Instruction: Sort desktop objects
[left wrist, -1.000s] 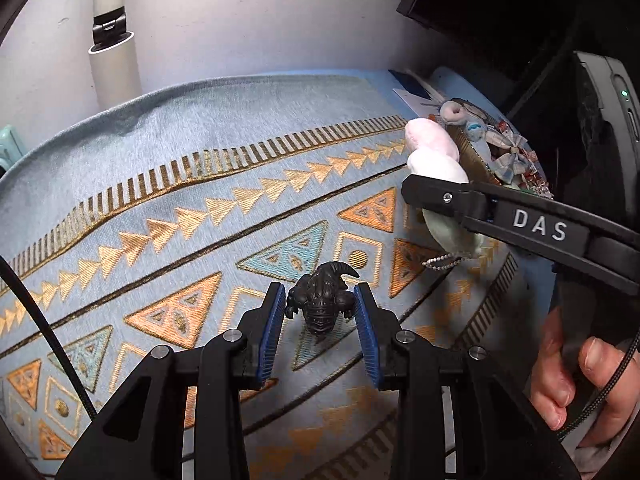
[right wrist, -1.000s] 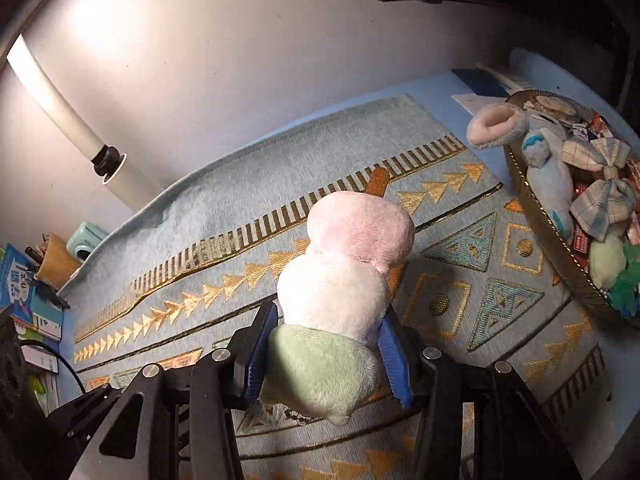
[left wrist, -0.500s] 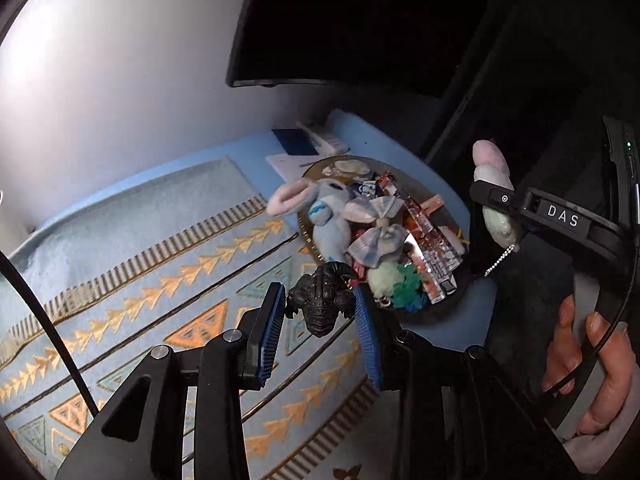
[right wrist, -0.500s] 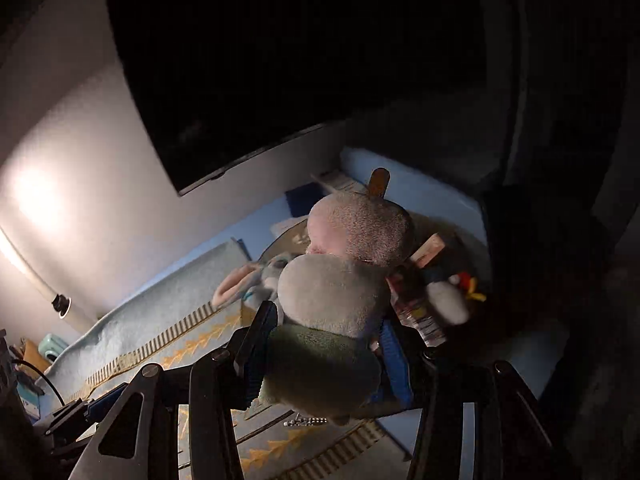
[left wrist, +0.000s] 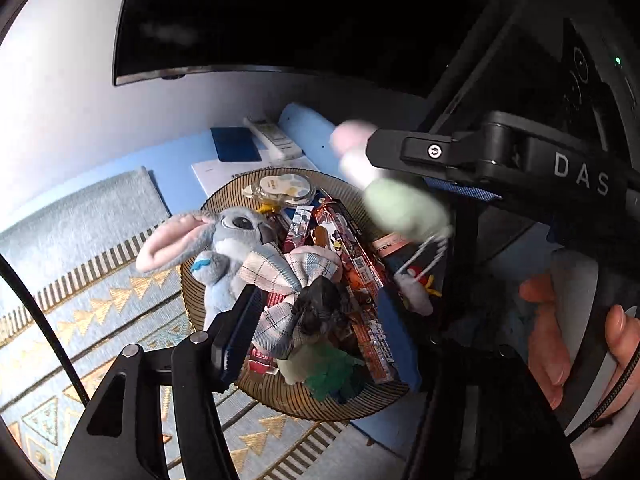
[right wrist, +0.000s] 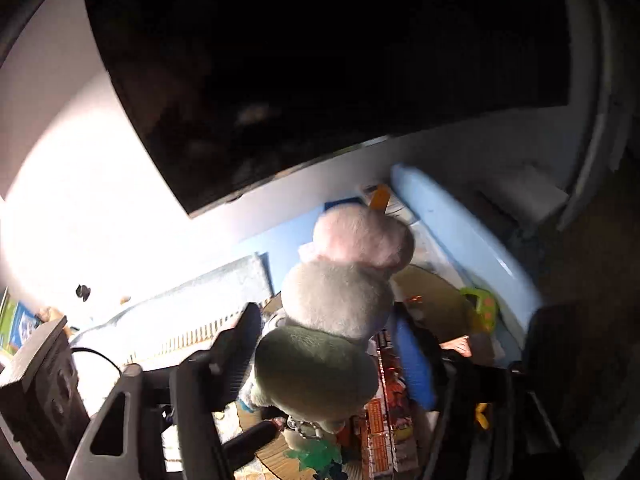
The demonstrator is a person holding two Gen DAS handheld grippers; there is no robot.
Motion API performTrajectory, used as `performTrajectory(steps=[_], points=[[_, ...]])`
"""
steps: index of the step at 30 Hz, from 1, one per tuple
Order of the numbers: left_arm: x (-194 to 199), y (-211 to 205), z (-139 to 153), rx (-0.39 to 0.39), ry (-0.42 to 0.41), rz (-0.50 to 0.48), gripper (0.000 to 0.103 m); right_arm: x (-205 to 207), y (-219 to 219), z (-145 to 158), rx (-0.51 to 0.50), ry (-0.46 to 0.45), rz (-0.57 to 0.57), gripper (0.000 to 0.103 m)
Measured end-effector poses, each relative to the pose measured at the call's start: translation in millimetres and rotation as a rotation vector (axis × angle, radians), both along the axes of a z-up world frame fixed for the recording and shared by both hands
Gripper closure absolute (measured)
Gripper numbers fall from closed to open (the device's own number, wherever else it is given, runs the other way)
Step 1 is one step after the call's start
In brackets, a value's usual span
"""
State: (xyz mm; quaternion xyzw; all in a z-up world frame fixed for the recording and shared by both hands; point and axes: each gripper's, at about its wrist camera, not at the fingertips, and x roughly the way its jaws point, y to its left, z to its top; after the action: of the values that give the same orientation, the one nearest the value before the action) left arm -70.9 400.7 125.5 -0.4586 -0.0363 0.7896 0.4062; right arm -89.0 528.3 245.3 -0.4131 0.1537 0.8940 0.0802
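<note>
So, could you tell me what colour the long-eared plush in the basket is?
Grey-blue plush, with pink inside its ear; clearest in the left wrist view.

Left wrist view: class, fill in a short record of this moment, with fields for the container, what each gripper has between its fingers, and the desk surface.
container: round basket, full of toys and snack packets
left gripper: jaws just opened, dark figurine between the fingers, over the basket
right gripper: jaws just opened, three-ball plush between the fingers, blurred
already in basket: blue rabbit plush, checked bows
surface: patterned mat
</note>
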Motion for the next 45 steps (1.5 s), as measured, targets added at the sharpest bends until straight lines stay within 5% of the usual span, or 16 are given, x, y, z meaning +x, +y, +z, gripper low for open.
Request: performTrajectory(steps=[8,12,17,23,30,36,39,40,42,44,45], points=[[15.9,-51.4,-16.8,0.069,-0.146,0.097,0.045,29.6,25.0,-18.0,-0.154,-0.048,-0.045,0.031],[36.3,-93.3,-22.4,0.055,-0.168,0.159,0.045,58.2,-5.5,-27.2,-0.176,-0.049,-0.039,0.031],[57.0,-169.3,-41.0,-0.006,-0.211,0.300,0.045,67.0,-66.1,-35.4,-0.172,-0.087,0.061,0.031],[65.6,-280.7,-67.7,-0.146,-0.230,0.542,0.045,66.2,-184.0,-86.4,-0.198,-0.223,0.281,0.031],[72.7,-374.1,-81.4,-0.302,-0.169,0.699,0.045,58.2,-288.4,-142.5,-0.057,-0.264,0.371,0.031],[73.2,-402.4,-106.6,-0.356,-0.053,0.763,0.045,45.2,-306.8,-177.5,0.100,-0.173,0.294,0.031],[67.2,-403.0,-120.6,-0.368,-0.060,0.761,0.045,35.1,-306.1,-191.2,0.095,-0.196,0.321,0.030],[69.2,-401.6,-120.7,-0.382,-0.022,0.770,0.043,36.6,-308.2,-190.9,0.122,-0.172,0.329,0.030],[68.7,-397.3,-125.3,-0.406,-0.002,0.763,0.025,39.1,-315.9,-194.9,0.169,-0.159,0.356,0.024],[69.1,-388.5,-130.6,-0.430,0.040,0.714,0.008,41.9,-326.0,-202.4,0.213,-0.158,0.392,0.000],[68.7,-381.2,-134.4,-0.470,0.052,0.671,0.000,45.7,-326.8,-202.5,0.217,-0.129,0.378,0.000]])
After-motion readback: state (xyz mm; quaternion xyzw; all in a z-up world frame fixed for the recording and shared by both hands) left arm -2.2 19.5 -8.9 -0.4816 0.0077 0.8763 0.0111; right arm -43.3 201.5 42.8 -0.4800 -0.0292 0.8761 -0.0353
